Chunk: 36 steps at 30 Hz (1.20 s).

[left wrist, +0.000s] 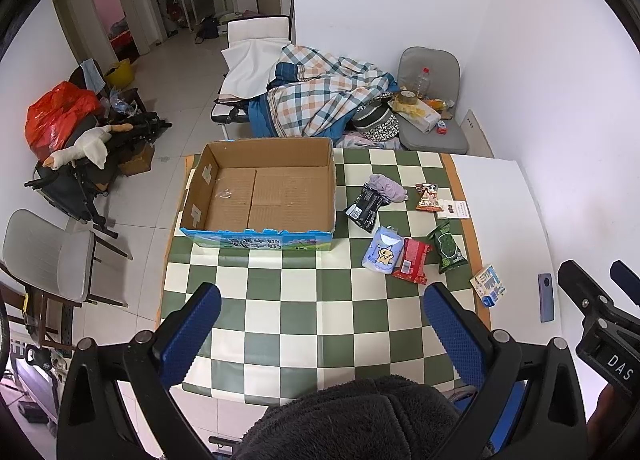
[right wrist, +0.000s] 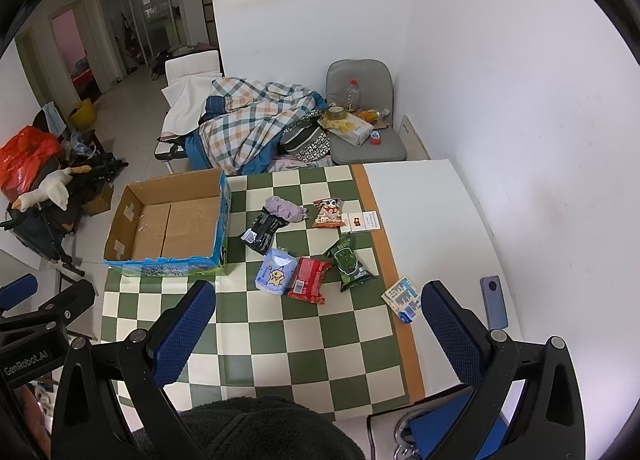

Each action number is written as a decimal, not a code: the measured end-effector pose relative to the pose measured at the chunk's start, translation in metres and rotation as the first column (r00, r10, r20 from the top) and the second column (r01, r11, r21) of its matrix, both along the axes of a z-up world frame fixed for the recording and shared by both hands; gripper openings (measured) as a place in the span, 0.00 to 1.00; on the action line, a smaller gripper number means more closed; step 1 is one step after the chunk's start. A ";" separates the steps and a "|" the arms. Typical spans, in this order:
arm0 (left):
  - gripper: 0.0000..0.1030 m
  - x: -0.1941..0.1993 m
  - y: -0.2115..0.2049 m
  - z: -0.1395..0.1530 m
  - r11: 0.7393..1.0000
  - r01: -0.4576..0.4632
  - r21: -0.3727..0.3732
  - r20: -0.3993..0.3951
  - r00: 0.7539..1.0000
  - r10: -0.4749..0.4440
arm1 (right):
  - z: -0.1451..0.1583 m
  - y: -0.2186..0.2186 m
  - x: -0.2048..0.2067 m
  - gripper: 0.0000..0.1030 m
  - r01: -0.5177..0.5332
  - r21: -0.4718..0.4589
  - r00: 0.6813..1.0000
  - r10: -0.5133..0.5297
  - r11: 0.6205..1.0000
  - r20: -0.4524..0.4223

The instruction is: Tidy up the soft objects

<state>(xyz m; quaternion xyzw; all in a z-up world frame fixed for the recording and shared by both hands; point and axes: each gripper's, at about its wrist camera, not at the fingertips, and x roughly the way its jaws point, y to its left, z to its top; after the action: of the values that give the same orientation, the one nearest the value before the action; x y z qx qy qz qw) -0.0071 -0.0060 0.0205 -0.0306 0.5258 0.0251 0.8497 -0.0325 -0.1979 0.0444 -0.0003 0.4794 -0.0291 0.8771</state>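
An empty open cardboard box (left wrist: 264, 195) (right wrist: 172, 223) stands at the far left of the green-and-white checkered cloth (left wrist: 320, 316) (right wrist: 304, 340). Right of it lie a crumpled lilac cloth (left wrist: 386, 185) (right wrist: 284, 207), a black packet (left wrist: 366, 207) (right wrist: 262, 234), a pale blue tissue pack (left wrist: 382, 254) (right wrist: 274, 272), a red packet (left wrist: 412, 266) (right wrist: 310, 280), a green snack bag (left wrist: 448, 248) (right wrist: 350, 264) and an orange snack bag (left wrist: 428, 195) (right wrist: 329, 213). My left gripper (left wrist: 320, 320) and right gripper (right wrist: 318, 316) are open and empty, held high above the near table edge.
A small blue-white carton (left wrist: 488, 286) (right wrist: 404, 298) and a blue phone (left wrist: 546, 296) (right wrist: 494, 302) lie at the right. White cards (right wrist: 362, 221) lie beyond the snacks. Chairs with a plaid quilt (left wrist: 320, 95) stand behind the table. A dark fleece garment (left wrist: 352, 420) fills the bottom.
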 end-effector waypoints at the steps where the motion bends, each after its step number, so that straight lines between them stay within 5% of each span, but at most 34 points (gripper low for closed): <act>1: 1.00 0.000 0.000 0.000 1.000 -0.001 0.000 0.002 1.000 0.001 | 0.001 -0.001 0.000 1.00 -0.001 0.004 1.000 0.001 1.000 0.001; 36: 1.00 0.002 0.004 0.010 1.000 0.003 0.004 0.017 1.000 -0.003 | 0.005 0.000 0.000 1.00 -0.011 0.007 1.000 0.011 1.000 0.017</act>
<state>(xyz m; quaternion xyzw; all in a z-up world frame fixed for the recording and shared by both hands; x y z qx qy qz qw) -0.0053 -0.0015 0.0309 -0.0285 0.5187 0.0246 0.8541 -0.0324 -0.1979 0.0497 0.0004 0.4719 -0.0224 0.8814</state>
